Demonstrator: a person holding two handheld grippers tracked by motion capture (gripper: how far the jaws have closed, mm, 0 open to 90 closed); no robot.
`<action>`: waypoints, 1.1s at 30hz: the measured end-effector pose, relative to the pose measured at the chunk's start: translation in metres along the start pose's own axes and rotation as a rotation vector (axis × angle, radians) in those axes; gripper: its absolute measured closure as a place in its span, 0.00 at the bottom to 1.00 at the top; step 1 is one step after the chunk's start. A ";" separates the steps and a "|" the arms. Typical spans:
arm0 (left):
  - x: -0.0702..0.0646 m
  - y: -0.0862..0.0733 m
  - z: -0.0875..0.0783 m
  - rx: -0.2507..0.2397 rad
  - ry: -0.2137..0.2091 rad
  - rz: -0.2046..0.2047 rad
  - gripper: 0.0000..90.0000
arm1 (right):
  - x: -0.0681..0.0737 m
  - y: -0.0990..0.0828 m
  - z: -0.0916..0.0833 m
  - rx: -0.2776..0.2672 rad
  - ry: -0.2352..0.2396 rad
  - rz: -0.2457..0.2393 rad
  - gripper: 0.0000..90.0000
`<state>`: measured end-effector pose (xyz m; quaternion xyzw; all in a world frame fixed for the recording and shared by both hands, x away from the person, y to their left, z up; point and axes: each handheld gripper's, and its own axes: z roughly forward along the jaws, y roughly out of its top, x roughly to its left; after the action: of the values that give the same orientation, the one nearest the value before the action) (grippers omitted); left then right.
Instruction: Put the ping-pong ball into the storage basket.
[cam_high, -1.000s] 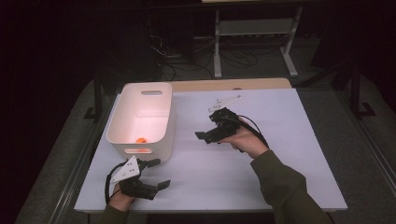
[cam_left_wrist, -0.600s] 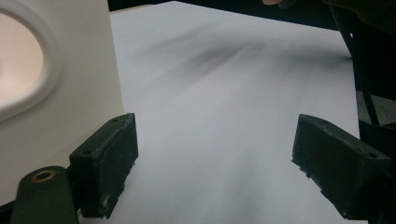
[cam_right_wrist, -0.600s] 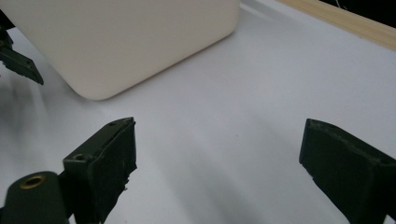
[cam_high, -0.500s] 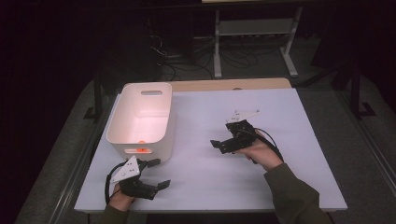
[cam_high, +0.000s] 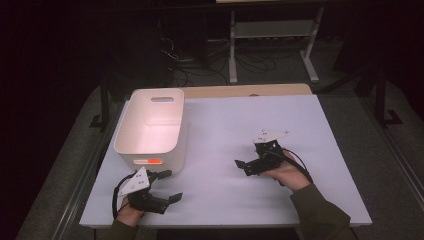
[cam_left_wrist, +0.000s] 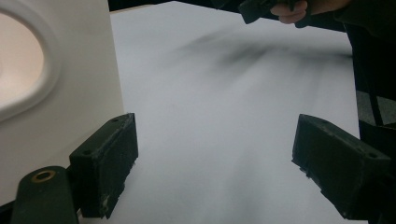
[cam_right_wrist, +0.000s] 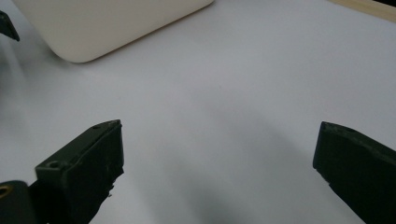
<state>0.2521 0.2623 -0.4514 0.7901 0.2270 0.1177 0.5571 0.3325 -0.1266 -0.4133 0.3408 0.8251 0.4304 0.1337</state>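
An orange item (cam_high: 154, 161) is seen low in the white bin (cam_high: 150, 150). Nothing is held: the right gripper (cam_high: 244, 166), jaws just opened wide, and the left gripper (cam_high: 170, 186) are empty above the tabletop (cam_high: 225, 125). The drop-off appears done.

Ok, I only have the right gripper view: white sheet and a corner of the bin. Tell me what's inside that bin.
Observer: In the high view the bin looks bare inside as far as it shows. An orange patch glows on its near wall.
Operator: Give me the left hand-held gripper's place.
Observer: The left hand-held gripper is at the table's near edge, just in front of the bin, jaws open with nothing between them.
Operator: Now place my own hand-held gripper.
Observer: The right hand-held gripper is to the right of the bin, low over the white sheet, pointing toward the bin. Its jaws have just been opening and hold nothing.
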 end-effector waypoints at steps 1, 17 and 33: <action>0.000 0.000 0.000 0.001 0.000 0.000 0.16 | 0.000 -0.002 -0.002 0.001 -0.003 -0.002 0.01; 0.000 0.000 0.000 0.000 0.002 0.002 0.16 | -0.001 -0.031 -0.027 -0.037 -0.040 0.018 0.00; 0.000 0.000 0.000 0.003 0.004 0.007 0.16 | 0.000 -0.055 -0.044 -0.041 -0.090 0.036 0.00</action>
<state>0.2519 0.2620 -0.4512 0.7913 0.2256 0.1210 0.5552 0.2854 -0.1760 -0.4307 0.3717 0.8029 0.4340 0.1700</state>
